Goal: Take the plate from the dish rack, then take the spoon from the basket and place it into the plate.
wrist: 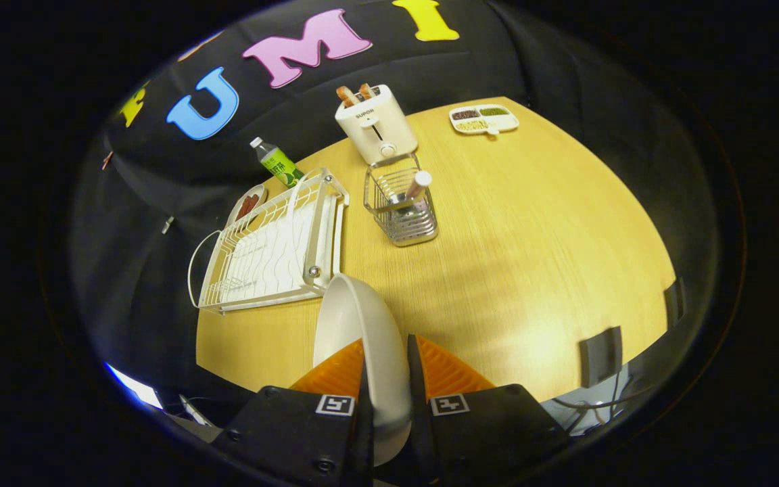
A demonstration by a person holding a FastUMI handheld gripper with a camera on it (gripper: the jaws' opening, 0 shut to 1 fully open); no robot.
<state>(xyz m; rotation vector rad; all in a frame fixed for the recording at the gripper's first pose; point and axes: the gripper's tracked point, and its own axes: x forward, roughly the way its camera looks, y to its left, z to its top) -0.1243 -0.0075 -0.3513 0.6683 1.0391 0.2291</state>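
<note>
Clamped edge-on between the two fingers of the tool (386, 379), the white plate (362, 338) stands nearly upright, held above the near part of the wooden table (531, 270), both fingers pressing on its rim. Just beyond it and to the left lies the white wire dish rack (271, 247), with a small dish of reddish food (247, 205) and a green bottle (278, 162) behind the rack. Farther ahead stands the metal wire basket (399, 210), the spoon (416, 186) upright inside it. Behind the basket sits a white toaster (376, 125) holding toast, and off to its right a divided tray (484, 119) rests by the table's far edge.
</note>
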